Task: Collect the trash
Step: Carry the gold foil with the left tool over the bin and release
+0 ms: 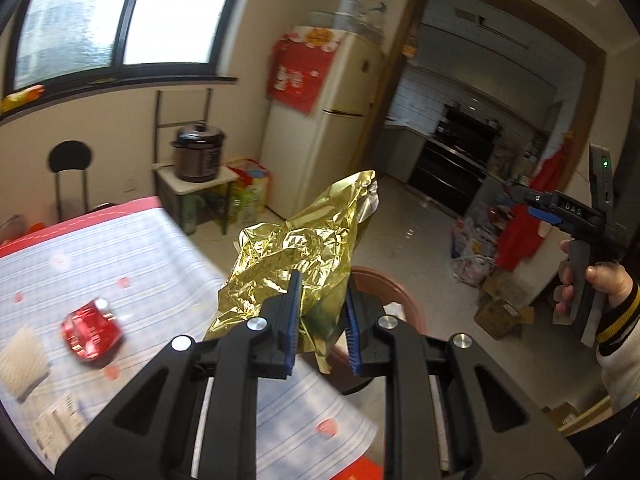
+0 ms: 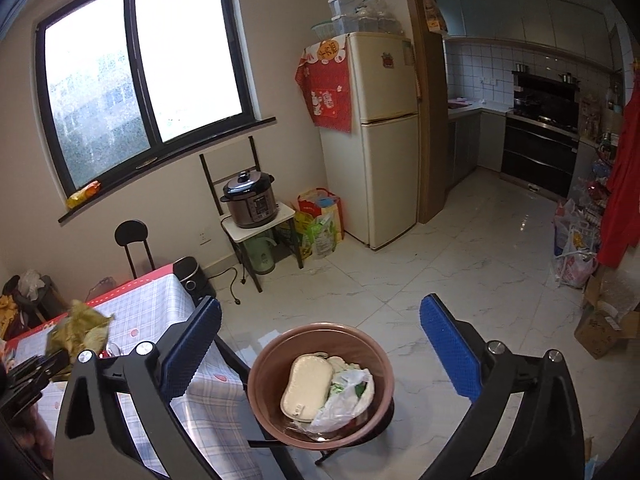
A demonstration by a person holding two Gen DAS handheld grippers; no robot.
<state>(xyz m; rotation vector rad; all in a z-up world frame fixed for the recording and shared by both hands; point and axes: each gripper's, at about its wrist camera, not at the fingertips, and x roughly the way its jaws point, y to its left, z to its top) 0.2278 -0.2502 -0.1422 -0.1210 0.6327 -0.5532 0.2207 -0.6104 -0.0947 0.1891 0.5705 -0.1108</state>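
Left gripper (image 1: pixel 320 316) had the gold foil wrapper (image 1: pixel 298 256) pinched, hanging just short of the brown bin (image 2: pixel 320 384). Right gripper (image 2: pixel 320 350) was spread wide, holding nothing, above that bin. I'd carry the wrapper fully over the rim before releasing.

The bench (image 1: pixel 168 248) wears a pale checked cloth with red edging. On it lie a crumpled red wrapper (image 1: pixel 91 334) at nine o'clock, a white ribbed pad (image 1: pixel 24 362) beside it, and a printed label (image 1: pixel 56 426) at eight o'clock.
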